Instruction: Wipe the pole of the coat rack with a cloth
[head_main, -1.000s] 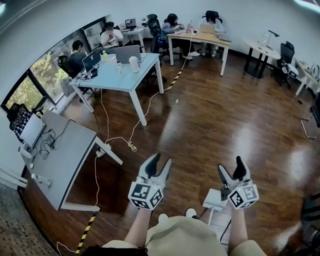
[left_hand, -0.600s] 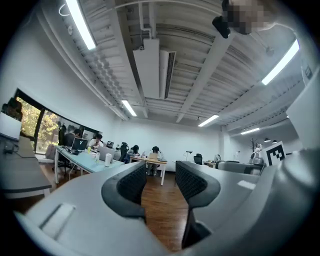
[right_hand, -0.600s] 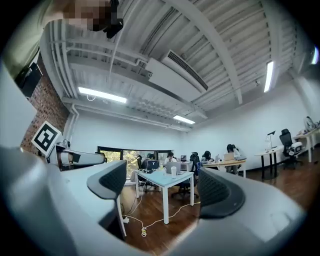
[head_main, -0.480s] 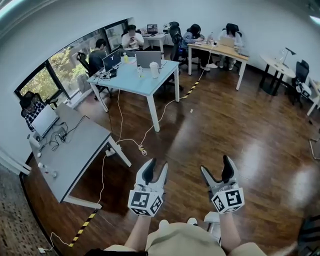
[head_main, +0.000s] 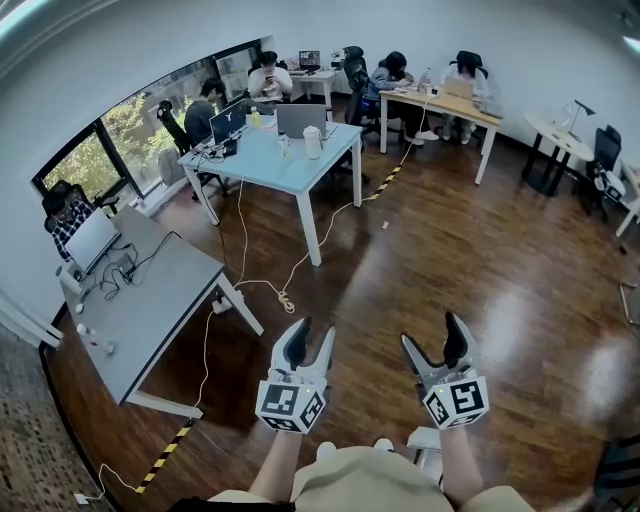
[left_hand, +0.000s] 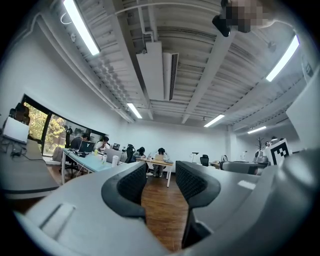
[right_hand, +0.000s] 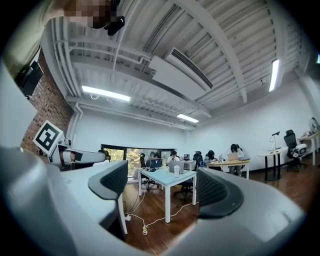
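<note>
Fingers (left_hand: 132, 185) of your left gripper (head_main: 314, 335) stand spread, with nothing between them. Your right gripper (head_main: 432, 338) also gapes wide and empty, and its jaws have just been closing a little. Both grippers point out level over the wooden floor (head_main: 450, 230). No view tells where the coat rack and cloth are.

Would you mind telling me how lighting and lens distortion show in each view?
Head view: fisheye curves the walls, and light glares off the floor. Left gripper view: strip lights blow out white, corners vignette black. Right gripper view: same black corners, room evenly lit.
</note>
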